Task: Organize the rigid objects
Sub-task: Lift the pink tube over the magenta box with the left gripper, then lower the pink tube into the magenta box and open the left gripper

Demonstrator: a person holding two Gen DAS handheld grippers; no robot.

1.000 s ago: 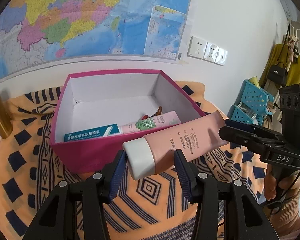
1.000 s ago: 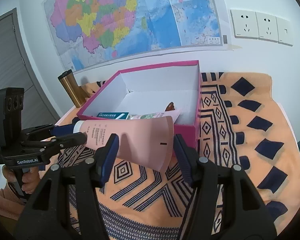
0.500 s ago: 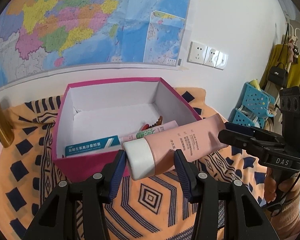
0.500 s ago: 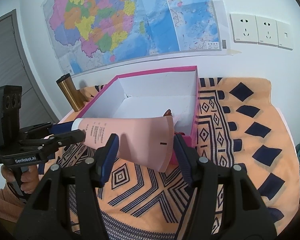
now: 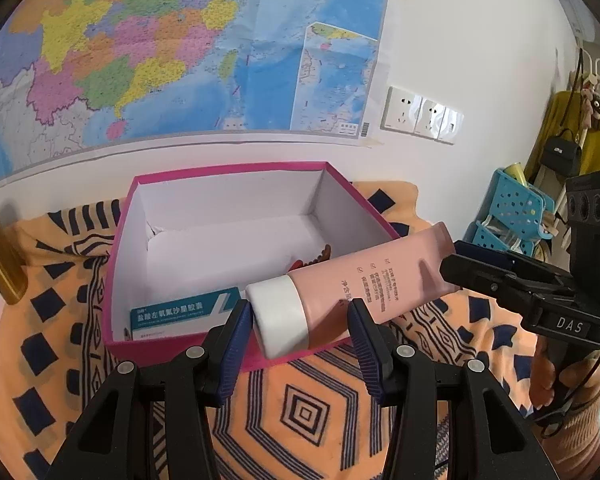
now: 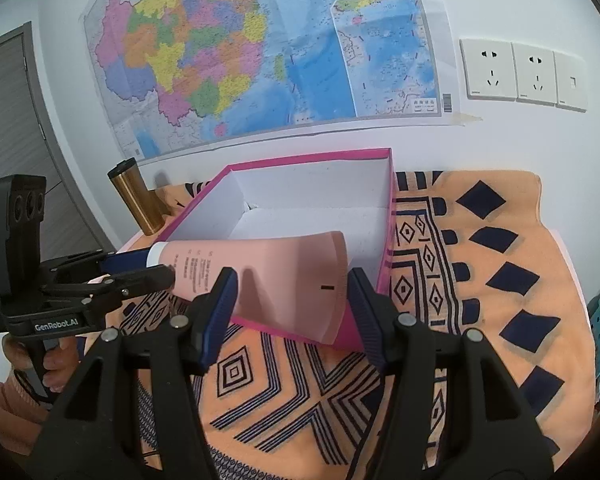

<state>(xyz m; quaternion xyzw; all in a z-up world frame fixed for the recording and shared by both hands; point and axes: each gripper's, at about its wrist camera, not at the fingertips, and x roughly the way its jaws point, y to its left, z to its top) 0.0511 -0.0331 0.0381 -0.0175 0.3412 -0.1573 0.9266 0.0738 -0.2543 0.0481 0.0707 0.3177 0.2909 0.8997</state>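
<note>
Progress: medicine carton already in pink box | my left gripper and right gripper both clamp pink tube, aloft over box's 6 o'clock rim | left: lower, let go.

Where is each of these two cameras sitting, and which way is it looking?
Left wrist view: sits on the left gripper, looking along its fingers at the pink tube's white cap end over the pink box; the right gripper and its hand show at right.
Right wrist view: sits on the right gripper, facing the tube's flat end; the left gripper shows at left.
Both share tube, box, wall map.
</note>
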